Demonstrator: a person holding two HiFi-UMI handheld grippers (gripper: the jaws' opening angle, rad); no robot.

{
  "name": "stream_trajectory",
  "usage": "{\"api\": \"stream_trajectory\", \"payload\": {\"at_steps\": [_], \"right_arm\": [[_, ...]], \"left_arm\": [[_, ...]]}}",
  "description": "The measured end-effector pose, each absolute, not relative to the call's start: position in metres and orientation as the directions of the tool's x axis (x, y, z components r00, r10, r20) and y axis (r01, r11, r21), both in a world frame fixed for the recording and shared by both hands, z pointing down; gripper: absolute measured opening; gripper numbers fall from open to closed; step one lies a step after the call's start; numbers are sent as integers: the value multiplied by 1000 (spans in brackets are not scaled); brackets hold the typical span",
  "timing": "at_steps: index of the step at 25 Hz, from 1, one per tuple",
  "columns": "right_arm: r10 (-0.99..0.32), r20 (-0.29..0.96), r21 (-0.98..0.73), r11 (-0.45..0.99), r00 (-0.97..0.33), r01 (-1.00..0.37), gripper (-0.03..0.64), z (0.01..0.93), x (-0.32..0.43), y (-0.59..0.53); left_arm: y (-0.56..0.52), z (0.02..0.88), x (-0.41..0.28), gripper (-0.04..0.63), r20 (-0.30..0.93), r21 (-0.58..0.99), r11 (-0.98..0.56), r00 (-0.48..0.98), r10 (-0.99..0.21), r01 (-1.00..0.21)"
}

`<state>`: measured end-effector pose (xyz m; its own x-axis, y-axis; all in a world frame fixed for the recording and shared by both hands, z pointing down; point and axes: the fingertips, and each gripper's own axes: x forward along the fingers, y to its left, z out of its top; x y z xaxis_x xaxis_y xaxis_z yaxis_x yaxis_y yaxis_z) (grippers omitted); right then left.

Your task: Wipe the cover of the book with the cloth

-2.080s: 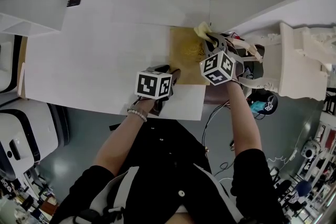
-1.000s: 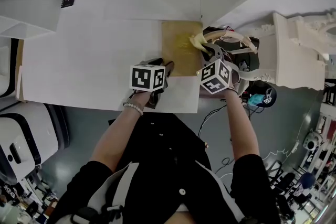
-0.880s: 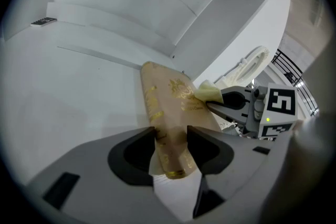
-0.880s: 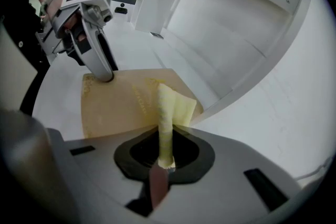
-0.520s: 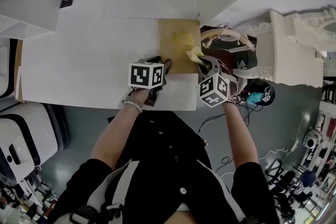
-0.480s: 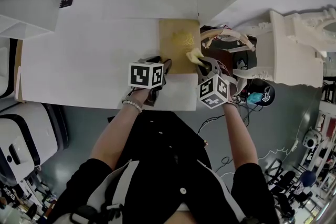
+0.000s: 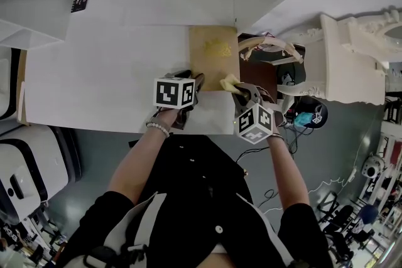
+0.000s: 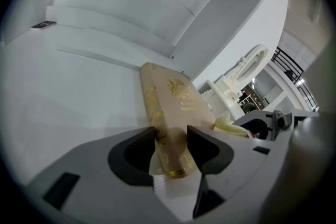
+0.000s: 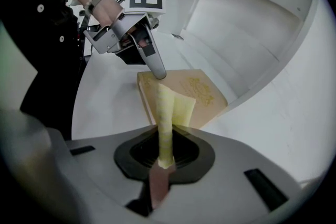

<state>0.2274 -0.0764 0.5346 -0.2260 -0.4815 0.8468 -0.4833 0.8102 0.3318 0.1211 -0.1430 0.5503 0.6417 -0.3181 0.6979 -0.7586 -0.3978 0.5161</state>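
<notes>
A tan book [image 7: 212, 53] with gold print lies flat on the white table [image 7: 113, 72], by its right edge. My left gripper [image 7: 196, 81] holds the book's near left corner. In the left gripper view its jaws [image 8: 170, 147] stand wide, with the spine and cover [image 8: 178, 97] pressed between the pads. My right gripper [image 7: 242, 92] is shut on a folded yellow cloth [image 7: 228, 81]. The cloth's free end [image 9: 167, 107] hangs over the book's near right corner [image 9: 202, 92], next to the left gripper's finger [image 9: 157, 72].
A white wall panel rises behind the table and along its right side. A white carved piece of furniture [image 7: 352, 53] and a dark box with cables [image 7: 264, 69] stand off the table's right edge. A small black marker tag [image 7: 76, 1] lies at the far left.
My right gripper has drawn the cloth back along the book's right side, from the far end to the near right corner. The left gripper has kept its hold on the book.
</notes>
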Motion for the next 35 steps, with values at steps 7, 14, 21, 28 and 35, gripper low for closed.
{"api": "stream_trajectory", "payload": {"at_steps": [7,14,21,28,35], "right_arm": [[-475,837,337,839,-272,-428,32,521,212,-102],[-534,801,415,821,-269,-393,32,512,198,-164],[-622,765,501,739,-169,-450,32,516,211,-232],[-625,779,542,714,-54,-444,32,530,229,-262],[-592,802,520,759,-83,-391,32,536,223,-251]], "left_arm": [[-143,550,122,194,698,519,-396,643,-315,-758],[-144,550,122,193,699,520,-398,645,-310,-755],[-144,551,122,194,700,523,-396,645,-306,-755],[-145,551,121,195,700,525,-396,647,-302,-753],[-145,552,120,195,700,525,-389,644,-308,-757]]}}
